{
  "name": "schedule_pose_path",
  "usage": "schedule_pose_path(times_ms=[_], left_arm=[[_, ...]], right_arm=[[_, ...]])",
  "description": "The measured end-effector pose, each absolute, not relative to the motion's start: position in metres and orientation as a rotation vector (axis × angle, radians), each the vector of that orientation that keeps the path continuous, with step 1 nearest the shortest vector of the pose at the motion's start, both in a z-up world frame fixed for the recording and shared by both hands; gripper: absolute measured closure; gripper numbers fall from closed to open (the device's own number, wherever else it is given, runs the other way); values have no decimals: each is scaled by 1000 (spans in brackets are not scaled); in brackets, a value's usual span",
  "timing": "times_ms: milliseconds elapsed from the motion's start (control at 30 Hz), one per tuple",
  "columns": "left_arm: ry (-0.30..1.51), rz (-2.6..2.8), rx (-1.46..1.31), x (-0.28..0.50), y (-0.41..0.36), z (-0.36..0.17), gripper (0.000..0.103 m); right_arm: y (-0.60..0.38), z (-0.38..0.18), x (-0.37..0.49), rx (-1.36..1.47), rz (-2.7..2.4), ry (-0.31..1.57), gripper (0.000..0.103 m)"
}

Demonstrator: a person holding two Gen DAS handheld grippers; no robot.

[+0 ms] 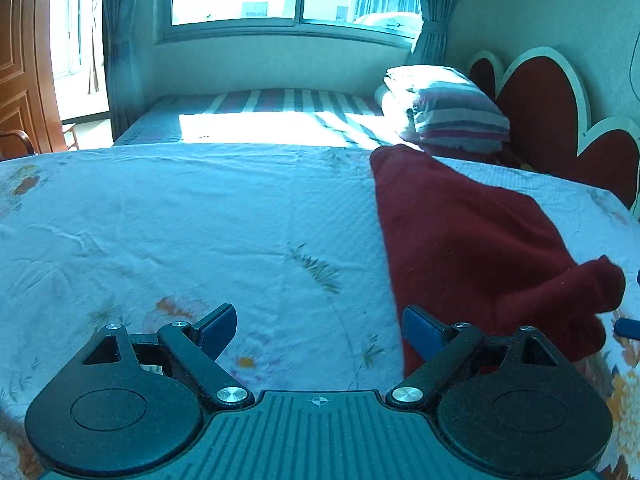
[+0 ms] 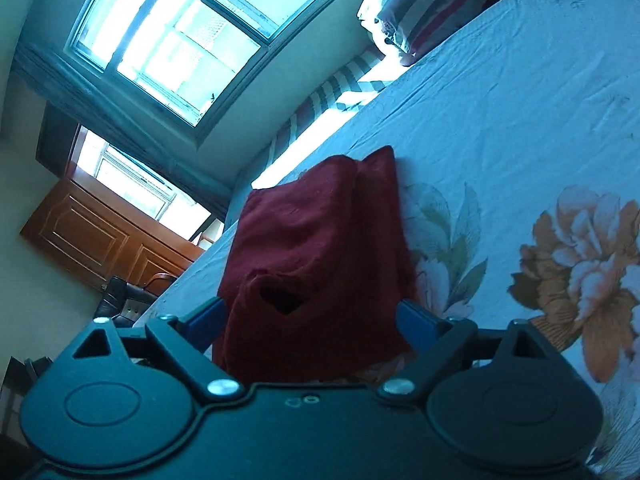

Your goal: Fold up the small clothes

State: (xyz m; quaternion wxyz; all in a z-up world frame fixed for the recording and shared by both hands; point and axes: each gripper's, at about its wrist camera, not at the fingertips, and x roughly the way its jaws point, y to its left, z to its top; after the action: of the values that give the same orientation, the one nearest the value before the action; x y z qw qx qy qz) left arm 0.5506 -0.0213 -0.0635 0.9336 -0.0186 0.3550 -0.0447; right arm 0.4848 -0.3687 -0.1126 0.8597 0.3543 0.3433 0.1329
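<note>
A dark red knit garment (image 1: 472, 248) lies on a bed covered by a pale floral sheet (image 1: 200, 220), toward the sheet's right side in the left wrist view. It is already partly folded into a long strip, with a bunched cuff or neck opening (image 2: 282, 298) at its near end.

The left gripper (image 1: 319, 328) hovers over bare sheet just beside the garment's left edge, its 2 blue fingers spread wide with nothing between them. The right gripper (image 2: 308, 320) is tilted steeply, its fingers also spread, straddling the bunched near end of the garment; the cloth sits between them but is not pinched.

A striped pillow (image 1: 456, 112) rests near the bed's far right corner, by a red heart-shaped headboard (image 1: 540, 108).

Likely risks: if the right gripper closes on the thick bunched end, it may catch only the top layer, so lifting would unravel the fold. The soft knit could also sag or slide off-line, and the left gripper may snag the sheet instead of the garment edge.
</note>
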Motion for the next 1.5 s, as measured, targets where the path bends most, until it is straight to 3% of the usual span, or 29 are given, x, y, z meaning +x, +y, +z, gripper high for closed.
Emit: schedule_pose_path(times_ms=[233,300,400,500,533,700,867,967,1067,1133,1200,1267,1300,1333,1367,1500], left_arm=[[771,-107,-48,536,-16,-83,13],[772,-125,-73,549,-24,-87,13],[808,-146,-46,573,-41,-91,13],[788,-167,-50,577,-46,-83,13],[778,-177,-53,577,-47,-81,13],[774,-205,-20,574,-61,-83,13],[791,-214,4,574,-71,-89,13],[770,-204,39,573,-71,-82,13],[706,-197,13,578,-69,-67,13],[699,-193,15,592,-73,-62,13],[710,-188,42,613,-81,-62,13],[748,-186,40,632,-89,-71,13],[765,-192,25,638,-90,-75,13],[775,-203,15,640,-91,-79,13],[777,-223,27,641,-93,-83,10],[719,-256,56,641,-89,-69,10]], right_arm=[[-330,-113,511,772,292,765,8],[-320,-114,526,719,218,802,12],[-310,-114,546,606,103,851,31],[-300,-106,560,487,125,875,85],[-299,-99,558,447,132,856,86],[-302,-59,536,310,205,686,86],[-325,-118,556,306,97,804,85],[-331,-126,547,339,115,776,84],[-328,-111,538,304,82,779,66],[-323,-91,524,229,26,690,39],[-313,-71,515,155,23,601,30],[-293,-64,525,46,82,577,37],[-281,-68,532,-10,117,591,57],[-271,-77,543,-70,150,624,89],[-267,-89,554,-110,160,676,103],[-281,-112,562,-135,165,740,103]])
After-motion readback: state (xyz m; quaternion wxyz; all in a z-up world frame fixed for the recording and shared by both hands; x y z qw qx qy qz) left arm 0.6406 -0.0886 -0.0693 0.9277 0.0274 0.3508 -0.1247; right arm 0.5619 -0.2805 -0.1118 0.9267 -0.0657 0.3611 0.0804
